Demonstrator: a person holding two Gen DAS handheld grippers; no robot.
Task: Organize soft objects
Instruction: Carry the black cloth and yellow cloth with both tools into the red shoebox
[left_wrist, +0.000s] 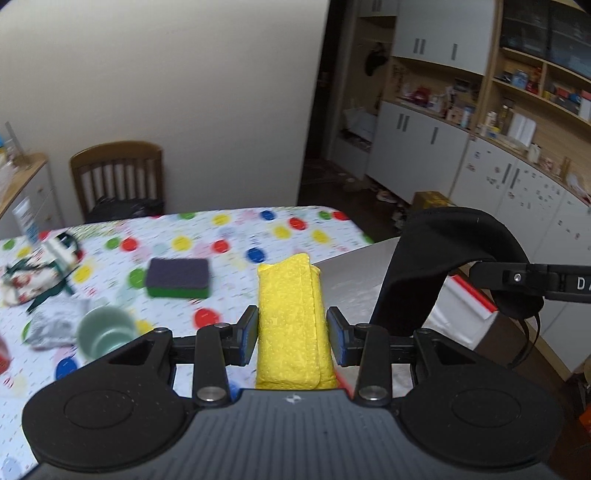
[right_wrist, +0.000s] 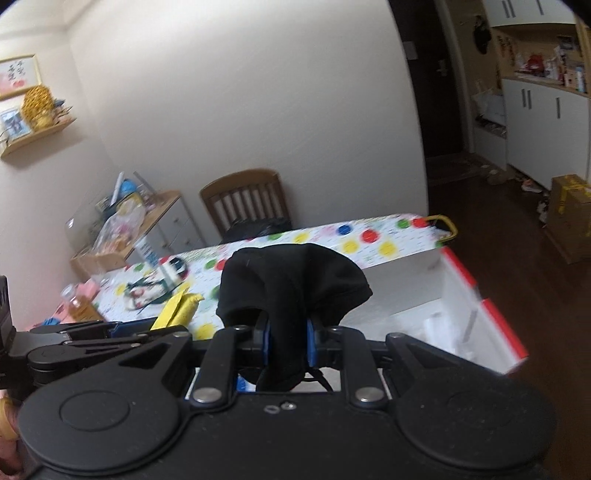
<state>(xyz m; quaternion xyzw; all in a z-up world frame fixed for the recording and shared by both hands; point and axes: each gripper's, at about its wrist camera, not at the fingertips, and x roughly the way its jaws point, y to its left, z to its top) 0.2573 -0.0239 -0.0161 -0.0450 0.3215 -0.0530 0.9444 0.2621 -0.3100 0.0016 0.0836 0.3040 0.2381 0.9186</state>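
Two handheld grippers hover above the polka-dot desk. The left gripper holds a folded yellow cloth in its jaws; the right gripper clamps a black fabric piece. Near the desk's right edge waits an open white box; likely best to lower both fully inside before releasing.

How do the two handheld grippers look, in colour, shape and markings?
Both the left gripper and the right gripper are matte black, with two round discs on the body, silver pivot pins and blue-padded fingers. White letters mark the right gripper's side.
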